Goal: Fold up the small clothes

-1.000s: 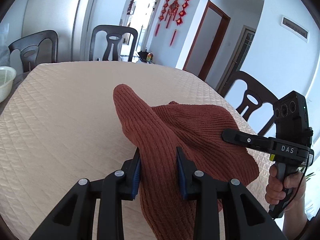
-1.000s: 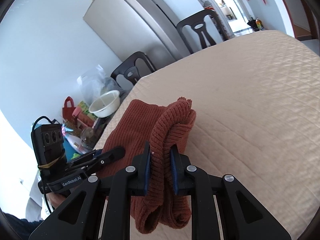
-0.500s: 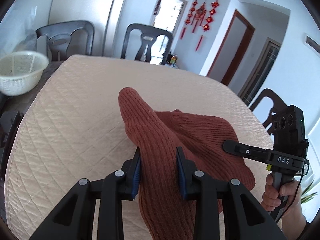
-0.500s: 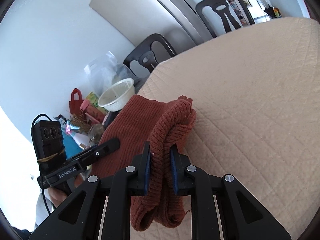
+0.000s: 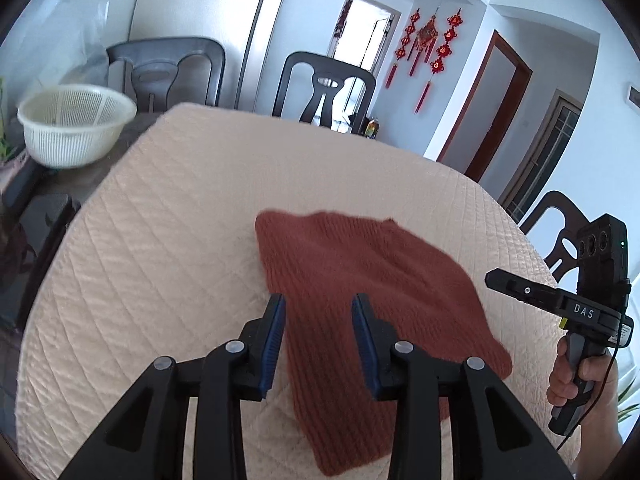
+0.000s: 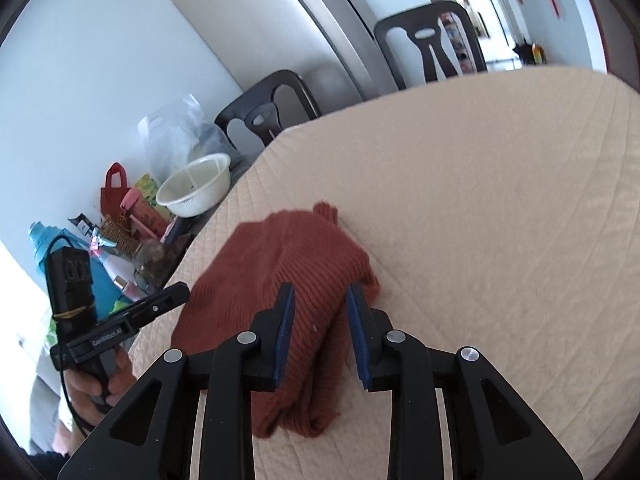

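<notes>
Left wrist: ribbed rust knit garment (image 5: 360, 300) flat on quilted cloth (image 5: 160, 264).

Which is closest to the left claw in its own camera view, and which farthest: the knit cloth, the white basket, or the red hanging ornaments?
1. Knit cloth: lying on the table right between the opening fingers of the left claw.
2. White basket: up left, just past the table's far corner.
3. Red ornaments: on the far wall, upper right.
</notes>
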Tool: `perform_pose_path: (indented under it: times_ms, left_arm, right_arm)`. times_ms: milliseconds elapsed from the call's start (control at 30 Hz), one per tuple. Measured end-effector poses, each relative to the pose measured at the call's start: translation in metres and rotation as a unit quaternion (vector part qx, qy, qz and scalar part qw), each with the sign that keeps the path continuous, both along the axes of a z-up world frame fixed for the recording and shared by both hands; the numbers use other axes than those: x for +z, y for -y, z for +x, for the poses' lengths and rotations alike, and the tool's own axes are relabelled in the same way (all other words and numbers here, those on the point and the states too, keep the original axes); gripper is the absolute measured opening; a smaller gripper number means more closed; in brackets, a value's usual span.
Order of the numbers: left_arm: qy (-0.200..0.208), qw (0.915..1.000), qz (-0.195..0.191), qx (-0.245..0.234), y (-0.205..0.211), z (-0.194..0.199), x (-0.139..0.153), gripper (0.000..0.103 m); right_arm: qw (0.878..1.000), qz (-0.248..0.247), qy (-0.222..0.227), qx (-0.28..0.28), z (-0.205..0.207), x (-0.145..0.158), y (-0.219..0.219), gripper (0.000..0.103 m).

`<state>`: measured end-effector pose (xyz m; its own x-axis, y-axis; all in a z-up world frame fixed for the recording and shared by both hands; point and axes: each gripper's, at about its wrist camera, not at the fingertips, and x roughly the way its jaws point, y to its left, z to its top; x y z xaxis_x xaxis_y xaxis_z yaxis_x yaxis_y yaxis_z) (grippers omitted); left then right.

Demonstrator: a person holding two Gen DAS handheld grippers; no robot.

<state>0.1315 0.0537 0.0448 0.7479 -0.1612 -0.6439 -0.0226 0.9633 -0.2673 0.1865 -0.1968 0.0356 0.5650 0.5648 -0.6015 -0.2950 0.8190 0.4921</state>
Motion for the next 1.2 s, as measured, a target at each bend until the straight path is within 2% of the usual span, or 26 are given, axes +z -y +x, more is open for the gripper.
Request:
perform_pose_path:
  times_ms: [67, 167, 233, 267, 333, 467, 667, 800, 900, 1133, 1200]
  left_arm:
    - [-0.003, 0.9999, 0.013, -0.007, 0.006, 0.013, 0.002, 0.038]
    - [-0.028, 0.9992, 0.021, -0.021, 0.015, 0.034, -0.012, 0.038]
    - [-0.043, 0.9982, 0.033, -0.025, 0.021, 0.041, -0.026, 0.038]
    - [-0.037, 0.9981, 0.043, -0.024, 0.023, 0.04, -0.029, 0.038]
    - [-0.029, 0.9974, 0.059, -0.029, 0.026, 0.037, -0.029, 0.038]
    - [-0.015, 0.9977, 0.061, -0.026, 0.024, 0.017, -0.017, 0.038]
    - [0.012, 0.9984, 0.047, -0.029, 0.025, -0.04, -0.001, 0.037]
    - [-0.009, 0.9982, 0.044, -0.04, 0.033, -0.048, -0.015, 0.036]
    - [-0.025, 0.9974, 0.061, -0.027, 0.037, -0.044, -0.027, 0.036]
    - [-0.032, 0.9974, 0.063, -0.018, 0.039, -0.046, -0.029, 0.037]
    - [-0.034, 0.9978, 0.056, -0.01, 0.038, -0.049, -0.027, 0.037]
  right_arm:
    - [1.0, -0.01, -0.01, 0.009, 0.013, -0.005, -0.011, 0.027]
    - [0.998, -0.05, -0.036, 0.01, 0.029, -0.025, -0.023, 0.018]
    - [0.999, -0.038, -0.038, 0.006, 0.03, -0.034, -0.018, 0.015]
    - [0.999, -0.033, -0.039, 0.003, 0.029, -0.036, -0.015, 0.014]
    - [0.999, -0.037, -0.039, 0.002, 0.026, -0.035, -0.011, 0.014]
    - [0.998, -0.054, -0.024, 0.001, 0.008, -0.019, -0.008, 0.016]
    - [0.995, -0.073, 0.022, 0.065, -0.046, 0.005, -0.023, 0.016]
    - [0.988, -0.121, 0.013, 0.093, -0.059, -0.014, -0.037, 0.016]
    - [0.989, -0.12, 0.015, 0.087, -0.054, -0.021, -0.032, 0.011]
    - [0.988, -0.134, 0.018, 0.079, -0.061, -0.019, -0.033, 0.01]
    - [0.987, -0.141, 0.02, 0.072, -0.068, -0.015, -0.033, 0.013]
